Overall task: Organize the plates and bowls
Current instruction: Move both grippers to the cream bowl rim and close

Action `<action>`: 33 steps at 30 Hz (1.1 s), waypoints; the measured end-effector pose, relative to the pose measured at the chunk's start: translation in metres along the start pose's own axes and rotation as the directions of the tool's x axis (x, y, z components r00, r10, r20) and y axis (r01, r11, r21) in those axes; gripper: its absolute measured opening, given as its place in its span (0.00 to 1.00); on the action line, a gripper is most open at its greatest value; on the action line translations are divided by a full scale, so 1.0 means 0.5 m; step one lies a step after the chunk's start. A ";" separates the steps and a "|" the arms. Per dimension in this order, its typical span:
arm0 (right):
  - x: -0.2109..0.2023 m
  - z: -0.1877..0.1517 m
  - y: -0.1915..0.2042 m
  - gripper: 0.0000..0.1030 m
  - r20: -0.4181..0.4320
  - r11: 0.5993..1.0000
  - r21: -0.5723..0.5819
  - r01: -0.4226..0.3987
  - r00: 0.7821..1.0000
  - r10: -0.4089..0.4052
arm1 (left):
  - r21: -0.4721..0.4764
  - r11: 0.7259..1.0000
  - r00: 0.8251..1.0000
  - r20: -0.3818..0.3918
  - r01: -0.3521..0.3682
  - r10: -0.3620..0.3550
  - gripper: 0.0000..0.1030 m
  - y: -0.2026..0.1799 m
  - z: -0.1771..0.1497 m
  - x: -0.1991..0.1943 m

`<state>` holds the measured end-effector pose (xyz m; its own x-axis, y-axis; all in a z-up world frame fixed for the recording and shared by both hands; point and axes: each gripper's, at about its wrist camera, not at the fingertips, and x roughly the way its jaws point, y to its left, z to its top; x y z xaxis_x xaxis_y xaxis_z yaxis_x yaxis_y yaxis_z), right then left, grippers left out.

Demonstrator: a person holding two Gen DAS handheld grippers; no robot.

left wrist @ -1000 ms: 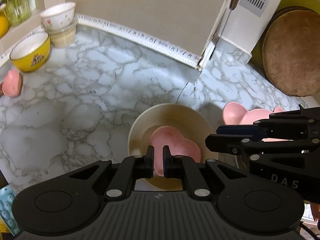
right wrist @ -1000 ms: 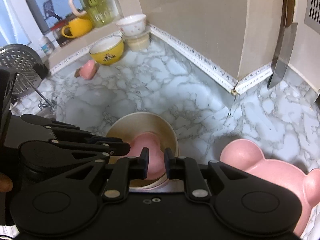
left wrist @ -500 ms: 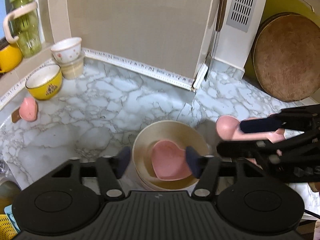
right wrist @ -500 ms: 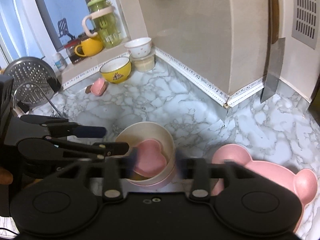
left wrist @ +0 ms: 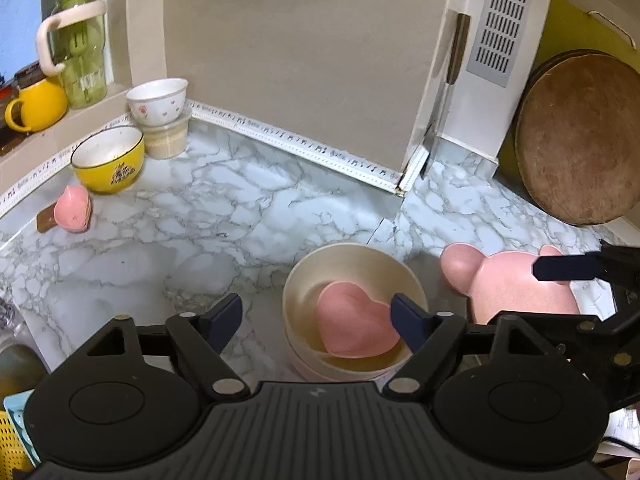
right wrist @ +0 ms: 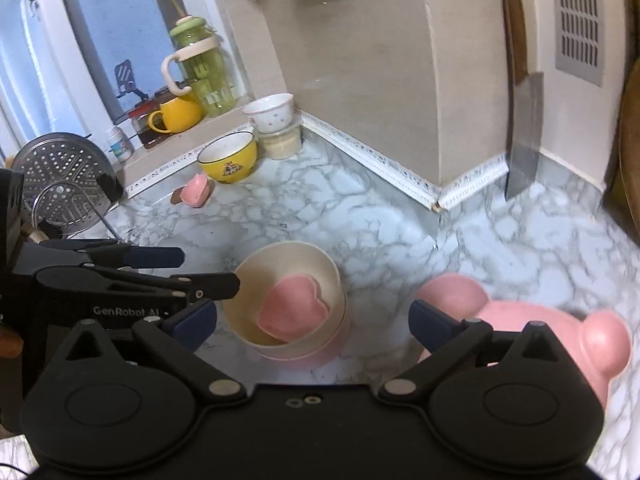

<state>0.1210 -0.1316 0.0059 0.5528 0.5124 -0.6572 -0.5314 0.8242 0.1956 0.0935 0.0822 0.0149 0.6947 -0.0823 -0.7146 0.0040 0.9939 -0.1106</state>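
A pink heart-shaped dish lies inside a cream bowl that sits in a pink bowl on the marble counter; the dish also shows in the right wrist view. A pink bear-shaped plate lies to its right, also in the right wrist view. My left gripper is open and empty above the bowls. My right gripper is open and empty, between the bowls and the bear plate.
A yellow bowl, a white bowl stacked on a beige one, and a small pink dish stand at the far left. A cleaver and a round wooden board lean against the wall. A steamer rack stands at the left.
Both grippers were shut over the heart dish a second ago. They have opened wide, let it go into the cream bowl, and pulled up and back.
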 end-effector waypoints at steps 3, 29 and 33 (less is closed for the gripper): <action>0.005 -0.016 0.006 0.99 0.008 0.999 0.011 0.031 0.999 -0.031 | -0.043 0.999 1.000 -0.007 0.027 -0.027 0.88 0.020 -0.006 0.008; 0.132 -0.028 0.017 0.97 -0.105 0.958 0.232 0.169 0.983 -0.148 | -0.045 0.998 0.992 -0.119 0.036 -0.041 0.91 0.092 0.018 0.148; 0.156 -0.027 0.009 0.93 -0.131 0.945 0.280 0.167 0.982 -0.135 | -0.030 0.997 0.989 -0.128 0.066 -0.070 0.91 0.090 0.022 0.166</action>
<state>0.1531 -0.0914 -0.0546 0.5304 0.3604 -0.7673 -0.2302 0.9324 0.2788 0.1591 0.1211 -0.0417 0.5949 -0.1601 -0.7877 0.0287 0.9836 -0.1782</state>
